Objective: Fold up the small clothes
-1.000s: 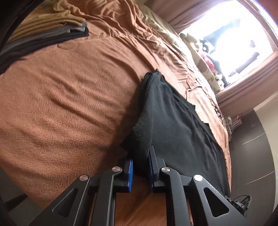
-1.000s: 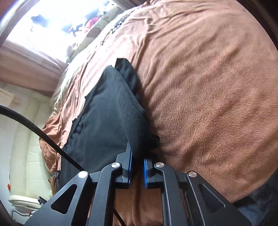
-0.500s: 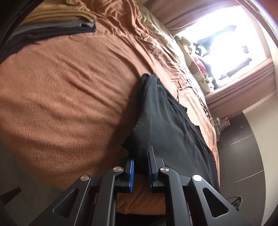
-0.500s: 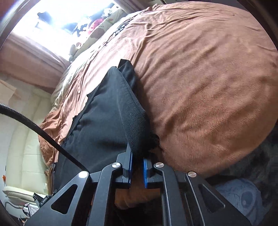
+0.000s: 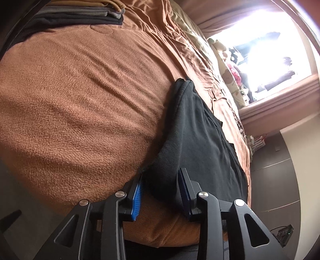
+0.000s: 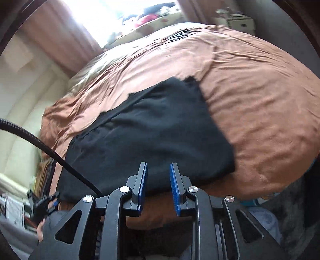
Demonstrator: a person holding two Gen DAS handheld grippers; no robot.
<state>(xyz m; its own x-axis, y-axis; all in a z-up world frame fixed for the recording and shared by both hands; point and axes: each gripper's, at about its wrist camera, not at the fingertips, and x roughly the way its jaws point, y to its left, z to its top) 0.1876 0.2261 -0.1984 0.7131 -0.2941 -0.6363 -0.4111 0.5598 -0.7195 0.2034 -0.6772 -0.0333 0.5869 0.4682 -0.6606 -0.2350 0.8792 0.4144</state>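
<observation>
A black garment [image 6: 152, 128] lies folded flat on the brown bed cover [image 6: 250, 100], near the bed's front edge. My right gripper [image 6: 158, 176] is open and empty, just above the garment's near edge. In the left wrist view the same black garment [image 5: 202, 132] stretches away from me. My left gripper [image 5: 162, 184] is open, its blue pads on either side of the garment's near corner, which still sits between them.
A stack of folded clothes [image 5: 80, 14] lies at the far left of the bed. A bright window [image 5: 266, 50] with soft toys is beyond the bed. A black cable [image 6: 40, 144] and the other hand are at the left of the right wrist view.
Both grippers have opened and let go of the black garment's edge. The right gripper has drawn back and turned, and the garment now lies flat on the bed.
</observation>
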